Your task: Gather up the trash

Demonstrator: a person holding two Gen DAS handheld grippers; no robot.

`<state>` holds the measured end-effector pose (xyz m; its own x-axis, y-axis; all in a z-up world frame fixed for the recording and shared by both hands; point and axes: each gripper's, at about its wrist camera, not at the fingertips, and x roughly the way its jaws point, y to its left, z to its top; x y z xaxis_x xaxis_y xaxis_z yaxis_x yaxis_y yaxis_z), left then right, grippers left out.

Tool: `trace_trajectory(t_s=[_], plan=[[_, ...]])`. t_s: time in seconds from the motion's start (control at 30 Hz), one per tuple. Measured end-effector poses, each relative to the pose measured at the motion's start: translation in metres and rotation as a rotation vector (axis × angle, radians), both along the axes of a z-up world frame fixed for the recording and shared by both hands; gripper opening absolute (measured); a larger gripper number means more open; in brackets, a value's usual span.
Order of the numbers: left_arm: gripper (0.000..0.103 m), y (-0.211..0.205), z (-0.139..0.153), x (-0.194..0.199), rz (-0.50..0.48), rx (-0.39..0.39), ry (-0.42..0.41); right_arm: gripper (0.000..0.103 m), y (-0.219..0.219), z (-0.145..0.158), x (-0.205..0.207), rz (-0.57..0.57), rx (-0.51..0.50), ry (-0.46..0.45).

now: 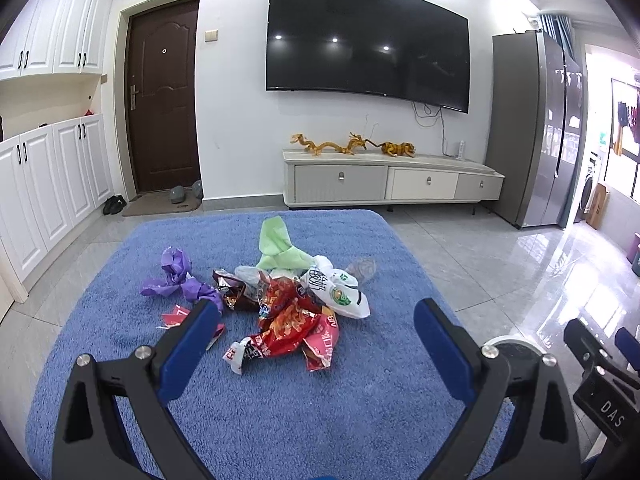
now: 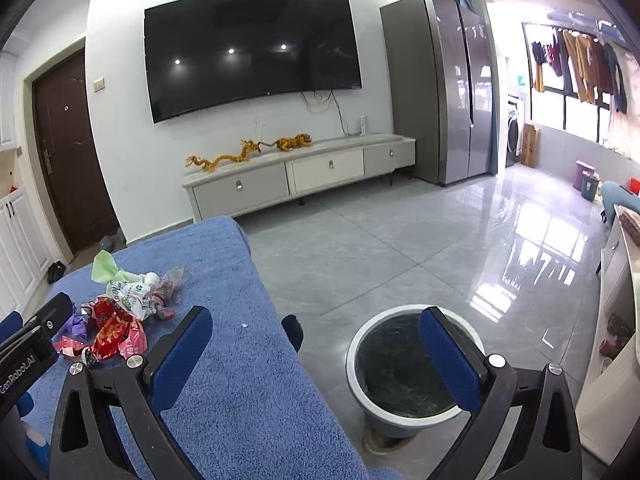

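Crumpled wrappers and bags (image 1: 288, 304) are lying heaped on a blue-covered surface (image 1: 280, 408), the left claw (image 1: 316, 312) gaping just before them; the right claw (image 2: 316, 320), equally wide, is hovering near the bin (image 2: 408, 420) beside the surface.

One bin (image 2: 414, 364), two tongs (image 1: 316, 312)

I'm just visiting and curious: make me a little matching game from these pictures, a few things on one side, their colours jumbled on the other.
Things:
1. snack bag
2. crumpled wrapper
3. cloth
4. towel

Colours:
a. blue
b. green
c. red
d. purple

Pairs: 1-c, 2-d, 3-b, 4-a
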<state>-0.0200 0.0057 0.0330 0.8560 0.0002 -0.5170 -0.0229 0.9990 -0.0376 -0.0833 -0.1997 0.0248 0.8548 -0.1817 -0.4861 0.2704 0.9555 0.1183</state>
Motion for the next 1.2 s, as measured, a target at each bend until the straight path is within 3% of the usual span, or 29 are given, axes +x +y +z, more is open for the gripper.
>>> trace_trajectory(t_s=[0.3, 0.67, 0.8, 1.2], plan=[[0.099, 0.007, -0.006, 0.011, -0.014, -0.019, 0.016, 0.103, 0.003, -0.003, 0.008, -0.024, -0.043, 0.002], [0.099, 0.022, -0.014, 0.019, -0.001, -0.085, 0.003, 0.103, 0.001, -0.008, 0.02, -0.044, -0.02, 0.009], [0.099, 0.026, -0.017, 0.025, 0.008, -0.041, 0.008, 0.103, 0.004, -0.012, 0.03, -0.05, -0.035, 0.037], [0.099, 0.033, -0.032, 0.043, -0.003, -0.049, 0.035, 0.103, 0.012, -0.019, 0.06, -0.002, -0.036, 0.069]])
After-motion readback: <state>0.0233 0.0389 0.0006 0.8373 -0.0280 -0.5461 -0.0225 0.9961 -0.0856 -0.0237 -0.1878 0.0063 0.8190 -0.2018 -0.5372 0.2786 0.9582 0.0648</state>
